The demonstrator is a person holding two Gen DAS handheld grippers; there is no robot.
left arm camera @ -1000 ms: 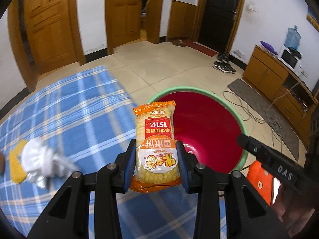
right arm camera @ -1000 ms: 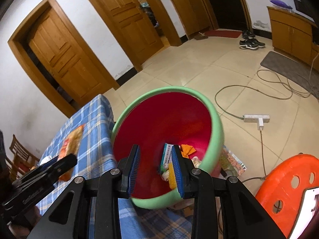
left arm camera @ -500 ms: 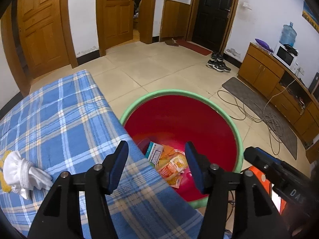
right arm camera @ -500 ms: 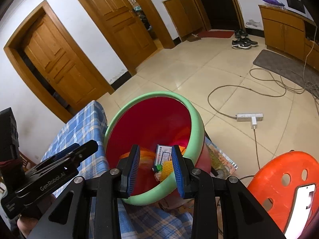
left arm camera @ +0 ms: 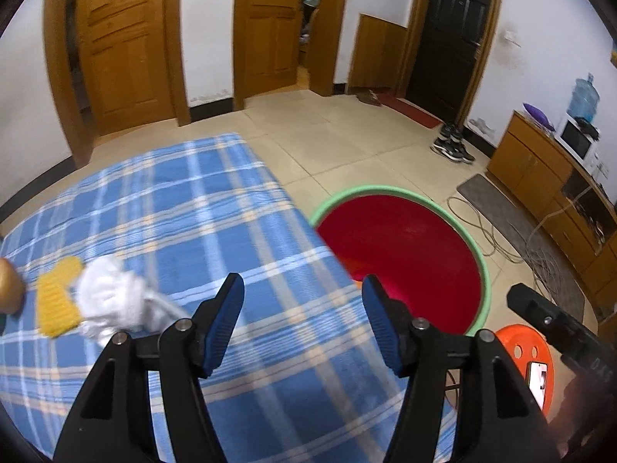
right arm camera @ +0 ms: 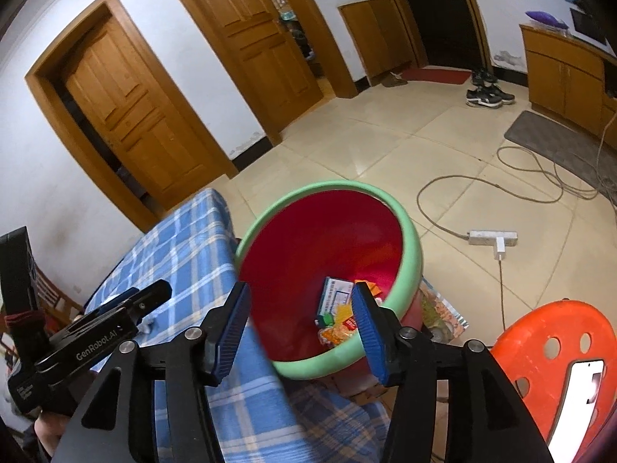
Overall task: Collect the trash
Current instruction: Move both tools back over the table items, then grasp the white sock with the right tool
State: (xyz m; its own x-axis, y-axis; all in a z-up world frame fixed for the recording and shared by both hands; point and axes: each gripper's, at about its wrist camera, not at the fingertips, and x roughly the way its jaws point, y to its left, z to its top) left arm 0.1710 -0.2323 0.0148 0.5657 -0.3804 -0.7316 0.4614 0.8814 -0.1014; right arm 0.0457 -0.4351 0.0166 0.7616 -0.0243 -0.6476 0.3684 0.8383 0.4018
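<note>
- Left tool [left arm camera: 302, 308] hangs over the blue plaid cloth [left arm camera: 185, 208] of the bench, its blue pads spread and opening wider; nothing sits between them
- Right tool [right arm camera: 299, 320] is held above the near rim of the red basin with the green rim [right arm camera: 412, 247], jaws parting and empty; the left tool shows at the lower left of this view
- Collected trash lies in the bottom of the basin: a white printed box [right arm camera: 334, 295] and crumpled orange and yellow snack wrappers [right arm camera: 339, 328], bunched together near the right tool's right-hand pad
- On the bench, at the left of the left-wrist view, a crumpled white tissue wad [left arm camera: 115, 301] lies touching a yellow ridged wrapper [left arm camera: 58, 301]; both well apart from the basin
- The basin stands on the tiled floor just beside the bench edge; an orange plastic stool [right arm camera: 555, 351] with a phone on it sits near, to its right
</note>
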